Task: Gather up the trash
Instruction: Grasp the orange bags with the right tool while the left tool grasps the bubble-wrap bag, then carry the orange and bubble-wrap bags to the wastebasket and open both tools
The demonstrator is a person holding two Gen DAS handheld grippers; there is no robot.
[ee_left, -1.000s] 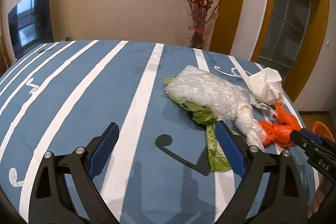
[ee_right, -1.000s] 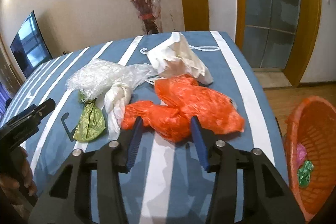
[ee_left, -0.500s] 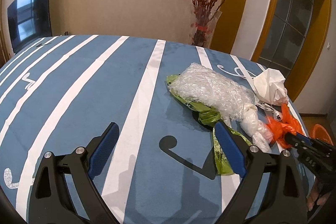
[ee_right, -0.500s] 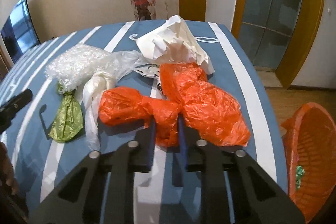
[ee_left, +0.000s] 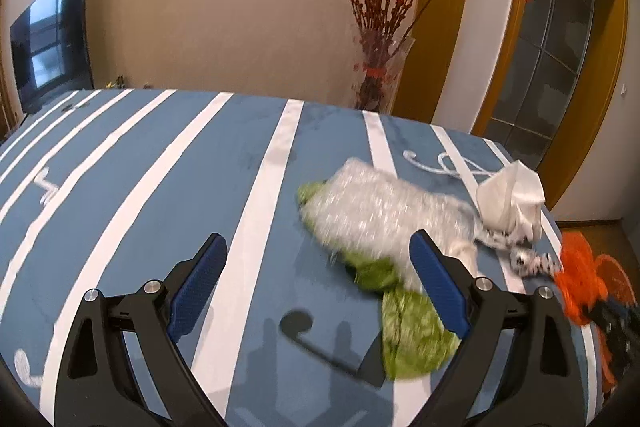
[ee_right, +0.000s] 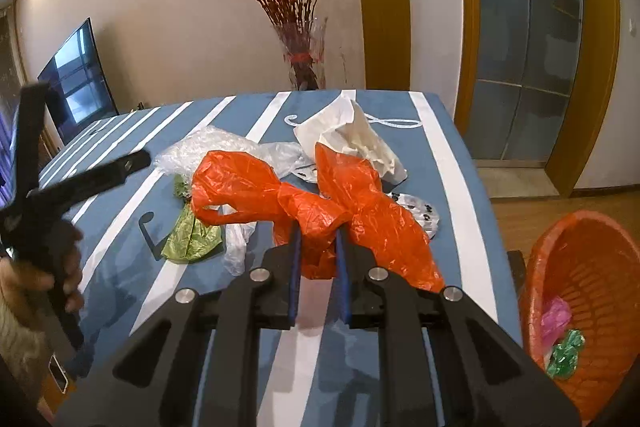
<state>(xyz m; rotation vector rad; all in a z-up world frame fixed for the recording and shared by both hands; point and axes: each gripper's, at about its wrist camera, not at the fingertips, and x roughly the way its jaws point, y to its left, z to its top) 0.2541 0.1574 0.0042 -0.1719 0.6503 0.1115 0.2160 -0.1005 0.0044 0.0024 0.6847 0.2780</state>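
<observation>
My right gripper (ee_right: 319, 233) is shut on the knotted middle of an orange plastic bag (ee_right: 360, 199), lifted off the blue striped table (ee_right: 452, 163); both ends of the bag hang to the sides. In the left wrist view the orange bag (ee_left: 580, 279) shows at the far right, blurred. My left gripper (ee_left: 318, 255) stands open above the table with nothing between its fingers. Just beyond its right finger lie a green bag (ee_left: 412, 323) and a clear bubble wrap bundle (ee_left: 372, 207). A crumpled white paper (ee_left: 514, 195) sits further right.
An orange basket (ee_right: 580, 267) stands on the floor right of the table, holding a pink and a green scrap. A clear bag (ee_right: 236, 243) and a printed wrapper (ee_right: 418, 211) lie by the orange bag. A vase of red branches (ee_right: 300, 67) stands behind the table.
My right gripper closed on the middle of the orange bag and raised it off the table. My left gripper shifted across the table, staying open.
</observation>
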